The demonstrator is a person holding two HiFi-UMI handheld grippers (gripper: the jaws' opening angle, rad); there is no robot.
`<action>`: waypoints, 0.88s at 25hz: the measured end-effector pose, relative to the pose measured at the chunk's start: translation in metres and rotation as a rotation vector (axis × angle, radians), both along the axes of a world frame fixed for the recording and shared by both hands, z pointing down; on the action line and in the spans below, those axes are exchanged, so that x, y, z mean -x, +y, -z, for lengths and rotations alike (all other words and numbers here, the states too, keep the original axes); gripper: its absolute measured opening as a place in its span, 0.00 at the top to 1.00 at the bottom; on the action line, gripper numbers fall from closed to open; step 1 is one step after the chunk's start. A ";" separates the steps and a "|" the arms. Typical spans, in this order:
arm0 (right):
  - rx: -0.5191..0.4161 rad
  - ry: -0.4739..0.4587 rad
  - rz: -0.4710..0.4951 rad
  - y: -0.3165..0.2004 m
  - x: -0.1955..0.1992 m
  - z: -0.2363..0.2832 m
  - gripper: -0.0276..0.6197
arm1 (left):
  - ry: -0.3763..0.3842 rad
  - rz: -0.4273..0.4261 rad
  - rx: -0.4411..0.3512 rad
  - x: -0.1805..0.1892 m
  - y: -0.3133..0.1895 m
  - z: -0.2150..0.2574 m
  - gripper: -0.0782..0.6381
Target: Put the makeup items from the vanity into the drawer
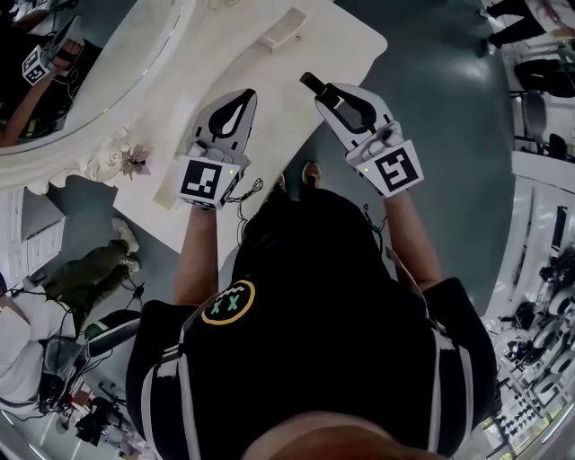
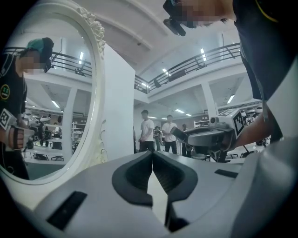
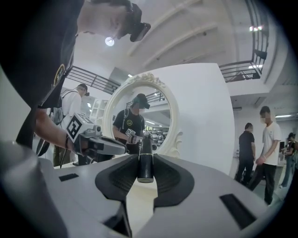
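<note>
Right tongs point(image 3: 145, 157): narrow, with both dark ribbed pads pressed on a tube; held level.
Tube point(image 3: 145, 168): slim, round and glossy black. It lies lengthwise between the pads, with one flat end facing the camera and the other poking out past the tips.
Tube's place: in the air, carried by the right tongs. From the head view it hangs over the desk's near edge, toward the right corner, and does not touch the top.
Left tongs point(image 2: 152, 157): pads together at the tips, with only a thin slit lower down and nothing in it. It is level and sits over the desk's near edge, to the left of the right tongs and apart from them.
Marker cubes point(image 1: 205, 181): one on the back of each tool, with black-and-white square patterns.
Print on the tube: too small to tell.
Shirt point(image 1: 296, 296): black, with a yellow ring emblem holding two green crosses.
Desk point(image 1: 287, 67): white, with a bare top under the tongs.
White block point(image 1: 283, 27): a long raised piece near the desk's far edge.
Mirror point(image 2: 51, 102): oval, in a carved white frame, standing at the desk's left end and reflecting the person.
Flower ornament point(image 1: 135, 160): pale, at the foot of the mirror frame.
White panel point(image 3: 205, 116): tall, behind the mirror.
Bystanders point(image 2: 147, 135): standing well beyond the desk.
Floor point(image 1: 431, 81): grey-green, beyond the desk's right corner.
</note>
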State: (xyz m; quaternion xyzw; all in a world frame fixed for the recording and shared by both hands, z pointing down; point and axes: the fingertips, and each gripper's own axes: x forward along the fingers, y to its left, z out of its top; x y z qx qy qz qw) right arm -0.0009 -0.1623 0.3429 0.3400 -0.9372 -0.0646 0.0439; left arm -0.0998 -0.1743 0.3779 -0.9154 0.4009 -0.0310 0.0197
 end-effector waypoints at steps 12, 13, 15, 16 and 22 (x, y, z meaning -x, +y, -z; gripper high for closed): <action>-0.009 -0.020 0.067 -0.040 -0.063 0.009 0.78 | -0.065 0.085 0.040 -0.057 -0.035 0.009 0.86; -0.014 -0.022 0.087 -0.047 -0.075 0.012 0.78 | -0.079 0.110 0.051 -0.068 -0.040 0.010 0.86; -0.017 -0.024 0.132 -0.058 -0.097 0.019 0.78 | -0.045 0.161 0.049 -0.094 -0.048 0.024 0.86; -0.015 -0.026 0.156 -0.064 -0.106 0.020 0.78 | -0.023 0.183 0.044 -0.106 -0.052 0.030 0.86; 0.012 -0.043 0.277 -0.091 -0.128 0.009 0.78 | -0.059 0.289 0.035 -0.130 -0.065 0.022 0.86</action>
